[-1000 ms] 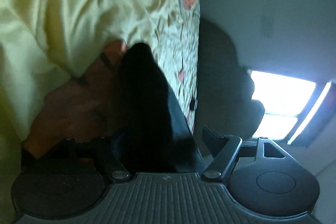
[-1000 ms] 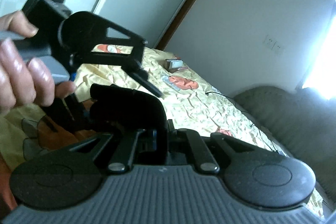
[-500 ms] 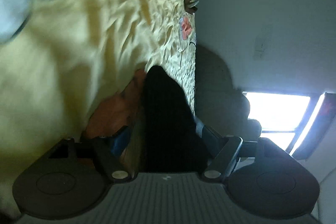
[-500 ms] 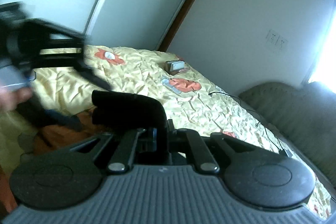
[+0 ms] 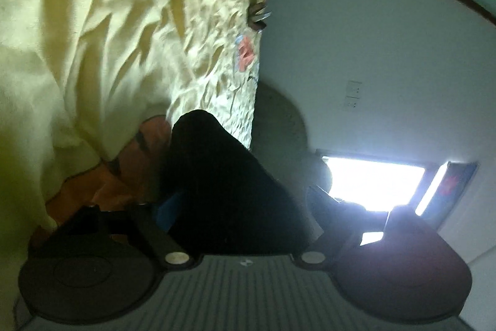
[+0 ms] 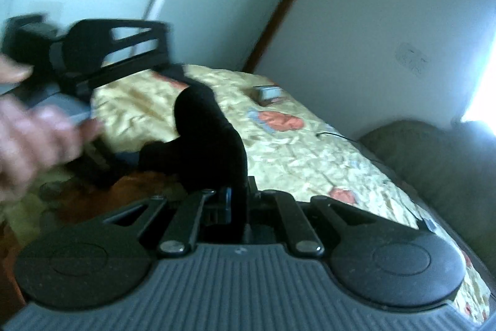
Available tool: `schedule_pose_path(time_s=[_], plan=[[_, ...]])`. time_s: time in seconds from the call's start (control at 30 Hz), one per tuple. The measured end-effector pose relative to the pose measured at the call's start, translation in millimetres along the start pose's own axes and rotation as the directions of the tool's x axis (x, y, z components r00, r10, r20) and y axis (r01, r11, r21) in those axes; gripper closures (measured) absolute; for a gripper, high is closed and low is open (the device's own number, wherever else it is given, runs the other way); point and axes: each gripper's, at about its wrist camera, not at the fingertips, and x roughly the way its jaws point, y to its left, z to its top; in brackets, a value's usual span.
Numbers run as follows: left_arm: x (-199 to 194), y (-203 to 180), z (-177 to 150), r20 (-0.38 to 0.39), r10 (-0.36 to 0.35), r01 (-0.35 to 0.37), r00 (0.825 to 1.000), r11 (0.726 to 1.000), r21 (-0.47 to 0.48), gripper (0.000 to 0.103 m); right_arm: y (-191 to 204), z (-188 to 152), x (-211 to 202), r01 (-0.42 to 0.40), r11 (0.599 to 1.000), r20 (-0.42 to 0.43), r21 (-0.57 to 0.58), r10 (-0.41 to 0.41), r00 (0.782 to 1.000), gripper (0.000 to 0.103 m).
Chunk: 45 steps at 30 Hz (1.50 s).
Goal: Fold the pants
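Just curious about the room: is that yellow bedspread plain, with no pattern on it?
No. The yellow bedspread carries orange flower prints, plain in the right wrist view.

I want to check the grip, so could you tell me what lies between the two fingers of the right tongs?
In the right wrist view, a bunched fold of the black pants sits between the fingers of the right tongs, which are shut on it.

Both wrist views close above the shared bed (image 5: 130, 30) (image 6: 310, 151).

The pants (image 6: 214, 141) rise from the right gripper (image 6: 238, 200), over the bed (image 6: 310, 157). The left gripper (image 6: 102, 51) lies to their left. A sofa (image 6: 434, 163) stands right of the bed.
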Motion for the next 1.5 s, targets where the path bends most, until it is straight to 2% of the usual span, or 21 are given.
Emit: schedule_pose_path(time_s=[0.13, 0.2, 0.27, 0.37, 0.5, 0.53, 0.6, 0.67, 0.7, 0.77, 0.87, 1.03, 1.17, 1.27, 1.5], plan=[[1, 3, 13, -0.03, 0.044, -0.043, 0.999, 0.999, 0.031, 0.015, 23, -10, -8, -0.015, 0.996, 0.019, -0.089, 0.017, 1.0, 0.096], [8, -4, 18, -0.076, 0.071, -0.064, 0.995, 0.994, 0.092, 0.015, 39, -17, -11, -0.007, 0.986, 0.031, -0.165, 0.013, 0.999, 0.096], [18, -14, 21, -0.118, 0.134, -0.114, 0.984, 0.98, 0.163, 0.015, 50, -19, -13, 0.012, 0.977, 0.049, -0.214, -0.002, 0.999, 0.096], [36, -24, 28, -0.201, 0.21, -0.161, 0.957, 0.959, 0.231, 0.015, 52, -19, -14, 0.024, 0.978, 0.055, -0.209, -0.012, 0.998, 0.096], [44, -27, 41, -0.252, 0.224, -0.175, 0.942, 0.963, 0.203, 0.017, 49, -18, -19, 0.034, 0.984, 0.06, -0.173, -0.024, 0.998, 0.096], [46, -30, 41, -0.249, 0.243, -0.184, 0.938, 0.954, 0.237, 0.027, 49, -18, -21, 0.035, 0.986, 0.062, -0.161, -0.025, 0.998, 0.096], [49, -39, 32, -0.21, 0.31, -0.231, 0.927, 0.915, 0.331, 0.044, 53, -20, -21, 0.035, 0.986, 0.059, -0.161, -0.025, 0.998, 0.096], [51, -45, 22, -0.186, 0.347, -0.251, 0.919, 0.881, 0.401, 0.06, 53, -21, -25, 0.039, 0.988, 0.06, -0.15, -0.03, 0.998, 0.096], [55, -48, 22, -0.17, 0.364, -0.267, 0.916, 0.868, 0.418, 0.074, 52, -20, -26, 0.04, 0.99, 0.062, -0.138, -0.031, 0.998, 0.096], [57, -49, 24, -0.157, 0.361, -0.268, 0.919, 0.866, 0.423, 0.082, 50, -20, -27, 0.044, 0.992, 0.061, -0.12, -0.037, 0.997, 0.096], [52, -51, 23, -0.125, 0.369, -0.285, 0.921, 0.857, 0.428, 0.085, 48, -22, -25, 0.037, 0.994, 0.049, -0.099, -0.032, 0.998, 0.096], [47, -72, 7, -0.049, 0.392, -0.316, 0.919, 0.804, 0.504, 0.087, 56, -27, -28, 0.022, 0.996, 0.045, -0.091, -0.018, 0.999, 0.096], [45, -90, -10, -0.01, 0.384, -0.315, 0.923, 0.773, 0.551, 0.087, 50, -26, -36, 0.028, 0.999, 0.056, -0.035, -0.026, 0.998, 0.096], [47, -102, -22, -0.008, 0.369, -0.303, 0.929, 0.774, 0.556, 0.087, 43, -29, -44, 0.041, 0.999, 0.062, 0.016, -0.042, 0.997, 0.096], [70, -136, -77, -0.026, 0.36, -0.263, 0.933, 0.728, 0.633, 0.087, 8, -44, -68, 0.067, 0.98, 0.072, 0.189, -0.082, 0.994, 0.097]])
